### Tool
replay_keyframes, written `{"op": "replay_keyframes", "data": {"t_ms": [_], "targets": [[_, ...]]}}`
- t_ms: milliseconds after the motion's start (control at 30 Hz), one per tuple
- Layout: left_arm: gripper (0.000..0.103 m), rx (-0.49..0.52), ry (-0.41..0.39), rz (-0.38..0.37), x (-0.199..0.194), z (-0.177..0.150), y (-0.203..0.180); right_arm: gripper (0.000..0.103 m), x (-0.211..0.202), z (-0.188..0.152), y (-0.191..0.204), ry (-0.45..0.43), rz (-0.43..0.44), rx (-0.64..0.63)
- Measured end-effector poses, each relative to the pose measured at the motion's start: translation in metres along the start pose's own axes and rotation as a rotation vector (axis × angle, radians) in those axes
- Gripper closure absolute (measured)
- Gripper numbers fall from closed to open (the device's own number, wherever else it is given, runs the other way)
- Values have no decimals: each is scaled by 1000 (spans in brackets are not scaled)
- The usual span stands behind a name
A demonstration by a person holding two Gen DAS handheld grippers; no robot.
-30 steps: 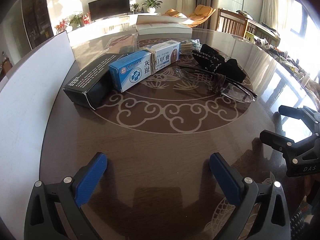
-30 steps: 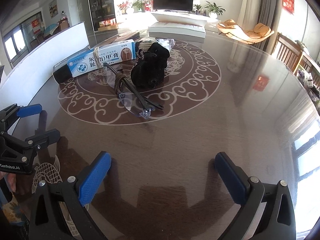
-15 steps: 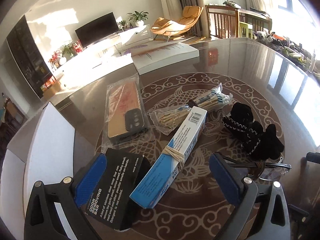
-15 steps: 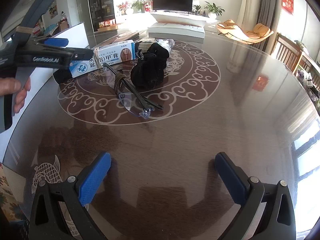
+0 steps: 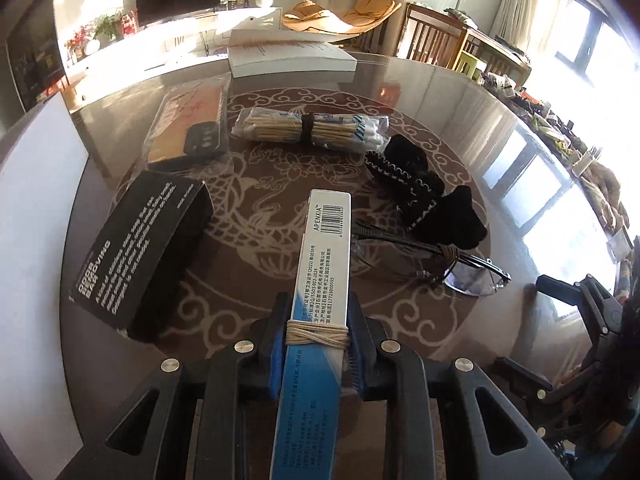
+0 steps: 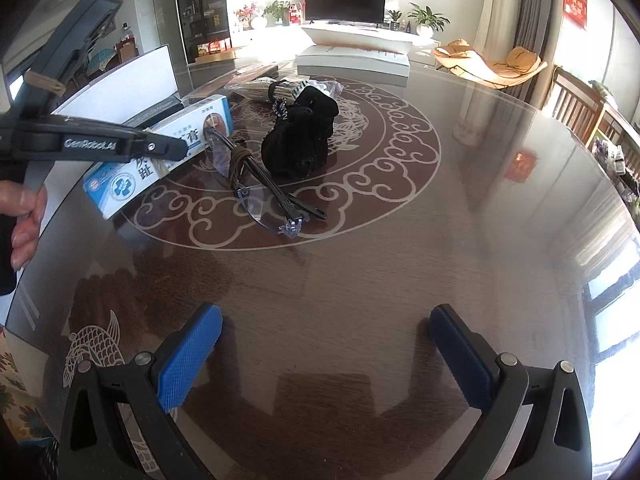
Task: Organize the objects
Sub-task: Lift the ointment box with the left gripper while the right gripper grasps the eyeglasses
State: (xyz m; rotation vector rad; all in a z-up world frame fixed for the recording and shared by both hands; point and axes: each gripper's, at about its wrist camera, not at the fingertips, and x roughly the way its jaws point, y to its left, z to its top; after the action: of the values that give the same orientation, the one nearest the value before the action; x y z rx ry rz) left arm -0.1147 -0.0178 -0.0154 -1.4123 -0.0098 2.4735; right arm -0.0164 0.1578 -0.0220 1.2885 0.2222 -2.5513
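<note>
The left gripper [image 5: 315, 354] is clamped across a long blue-and-white cardboard ointment box [image 5: 320, 280] bound with tan string, the blue pads pressing its two narrow sides right at the string wrap. The box points away from the camera over the dark patterned glass surface [image 6: 400, 240]; whether its far end rests on the surface or is lifted clear, I cannot tell. It looks light and stiff but thin-walled, so a hard squeeze could dent it; a hold near the middle, as here, should keep it from tipping. The right gripper [image 6: 324, 354] hangs wide open over bare surface, holding nothing.

Just beside the box lie a matte black carton with white lettering [image 5: 140, 248], a pair of clear-lensed spectacles tied with cord [image 5: 440, 264], a black knitted bundle with white stitching [image 5: 424, 196], a banded pack of cotton swabs [image 5: 312, 130] and a bagged phone case [image 5: 188, 132]. The near end of the box is cut off by the frame edge, and its fine print is mostly unreadable.
</note>
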Motion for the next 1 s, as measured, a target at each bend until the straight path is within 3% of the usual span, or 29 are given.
{"op": "replay_keyframes", "data": {"t_ms": [67,133,167,200,233,367,467,533,600,700,867,933,967,1000], "targets": [[76,-51,-1,-47,-10,-23,5,0,0,0,0,0,0,0],[65,-99,6,-61,-14,-41,16,0,0,0,0,0,0,0],[56,-113,-16,-67,-19,-47,22,0,0,0,0,0,0,0],[38,-133,-22,-42,-23,-50,29,0,0,0,0,0,0,0],[32,-158,-29,-15,-25,-51,37,0,0,0,0,0,0,0],[29,-246,-62,13,-36,-51,63,0,0,0,0,0,0,0],[29,-229,-78,29,-38,-46,65,0,0,0,0,0,0,0],[29,-194,-94,-13,-37,-45,62,0,0,0,0,0,0,0],[14,-153,-80,-72,-29,-41,57,0,0,0,0,0,0,0],[7,-81,-35,-98,-17,-40,47,0,0,0,0,0,0,0],[11,80,-55,-3,-11,-47,16,0,0,0,-1,-1,1,1],[33,86,-95,99,-12,-53,11,0,0,0,-1,-1,1,1],[48,77,-111,135,-14,-55,10,0,0,0,-1,-1,0,1],[59,54,-121,131,-16,-55,12,0,0,0,-1,0,1,1]]}}
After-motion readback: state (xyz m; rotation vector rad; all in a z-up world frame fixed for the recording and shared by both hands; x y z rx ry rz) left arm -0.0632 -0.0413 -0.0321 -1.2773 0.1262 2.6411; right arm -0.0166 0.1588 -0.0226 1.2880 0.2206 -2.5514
